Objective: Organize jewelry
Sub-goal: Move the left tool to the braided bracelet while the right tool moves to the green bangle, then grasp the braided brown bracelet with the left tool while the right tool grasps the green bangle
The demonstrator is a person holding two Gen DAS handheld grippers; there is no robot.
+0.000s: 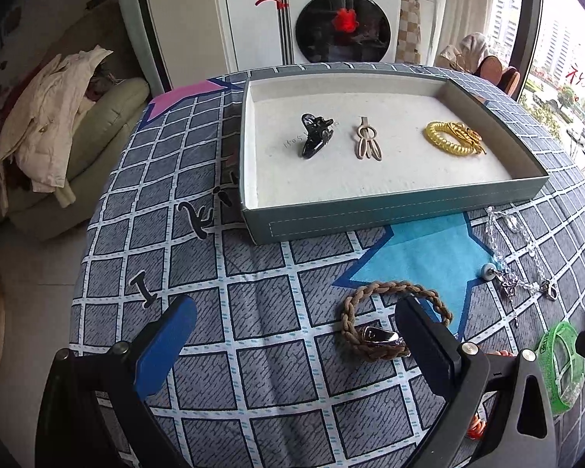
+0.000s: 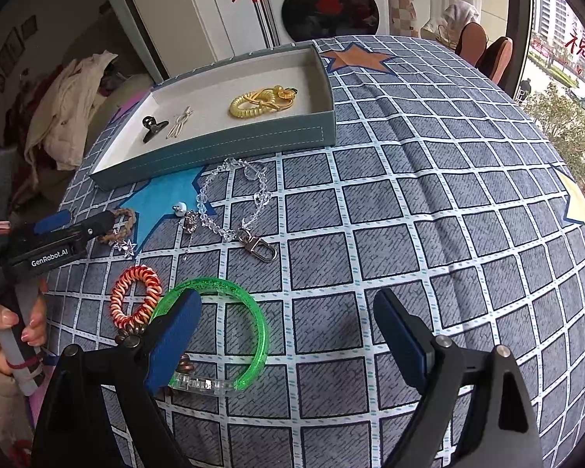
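Observation:
A teal tray holds a black claw clip, a beige hair clip and a gold coil bracelet. On the cloth lie a brown braided bracelet, a clear bead chain, a green bangle and an orange coil tie. My left gripper is open, its right finger over the braided bracelet. My right gripper is open, its left finger over the green bangle.
The table wears a grey grid cloth with star patches. A washing machine stands behind. A sofa with clothes is at the left. Chairs stand by the window at the right.

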